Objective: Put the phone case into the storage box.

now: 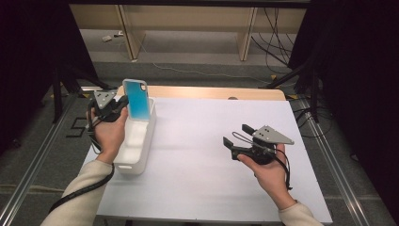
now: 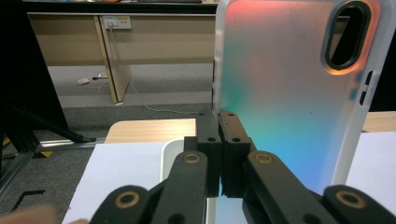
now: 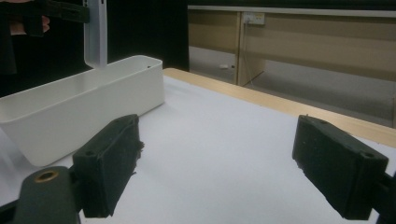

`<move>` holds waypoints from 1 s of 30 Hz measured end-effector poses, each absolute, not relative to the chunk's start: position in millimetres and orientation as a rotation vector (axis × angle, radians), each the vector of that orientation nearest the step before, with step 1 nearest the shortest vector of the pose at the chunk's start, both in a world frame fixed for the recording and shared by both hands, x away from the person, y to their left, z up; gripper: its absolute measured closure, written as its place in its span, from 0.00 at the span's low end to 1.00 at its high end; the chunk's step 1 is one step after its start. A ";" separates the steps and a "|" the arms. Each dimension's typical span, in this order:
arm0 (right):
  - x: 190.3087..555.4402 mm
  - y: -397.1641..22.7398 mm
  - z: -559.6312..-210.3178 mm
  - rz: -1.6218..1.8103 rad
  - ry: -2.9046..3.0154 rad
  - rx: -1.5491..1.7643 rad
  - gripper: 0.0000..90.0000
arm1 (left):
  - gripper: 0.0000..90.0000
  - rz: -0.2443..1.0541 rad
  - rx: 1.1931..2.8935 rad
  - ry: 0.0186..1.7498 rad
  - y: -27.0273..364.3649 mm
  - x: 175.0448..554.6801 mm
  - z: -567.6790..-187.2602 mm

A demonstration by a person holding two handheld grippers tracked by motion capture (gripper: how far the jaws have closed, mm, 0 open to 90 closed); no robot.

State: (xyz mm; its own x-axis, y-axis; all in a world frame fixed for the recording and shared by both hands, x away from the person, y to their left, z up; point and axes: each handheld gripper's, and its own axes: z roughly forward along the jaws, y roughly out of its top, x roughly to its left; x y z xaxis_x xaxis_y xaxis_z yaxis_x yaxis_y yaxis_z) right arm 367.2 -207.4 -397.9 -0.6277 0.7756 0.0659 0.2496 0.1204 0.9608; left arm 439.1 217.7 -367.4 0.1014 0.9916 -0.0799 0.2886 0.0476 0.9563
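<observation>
Left tongs (image 1: 123,104) were clamped tight — jaws pinched together on the edge of the phone case (image 1: 138,100), held upright, left hand (image 1: 111,129) wrapped around the body with the forearm coming up from the bottom left. Right tongs (image 1: 236,134) sat low over the desk (image 1: 197,155), jaws spread wide with nothing between them — right hand (image 1: 269,170) gripping from behind, pointing left.

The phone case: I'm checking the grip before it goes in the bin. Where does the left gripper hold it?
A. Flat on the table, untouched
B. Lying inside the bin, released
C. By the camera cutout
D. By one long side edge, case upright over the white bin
D: the left gripper has its jaws shut on the side edge of the phone case, upright above the white bin.
</observation>
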 end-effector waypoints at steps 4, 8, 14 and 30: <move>365.6 -209.8 -397.6 1.518 1.946 0.990 0.18 | 0.98 0.927 1.416 1.363 218.4 440.5 -367.7; 363.9 -213.0 -398.4 1.514 1.943 0.982 0.18 | 0.98 0.932 1.415 1.366 219.6 441.8 -368.1; 360.6 -216.4 -400.8 1.518 1.942 0.996 0.18 | 0.98 0.934 1.416 1.376 220.2 444.2 -369.0; 353.1 -224.1 -405.0 1.508 1.939 1.002 0.18 | 0.98 0.945 1.419 1.385 222.6 449.8 -370.1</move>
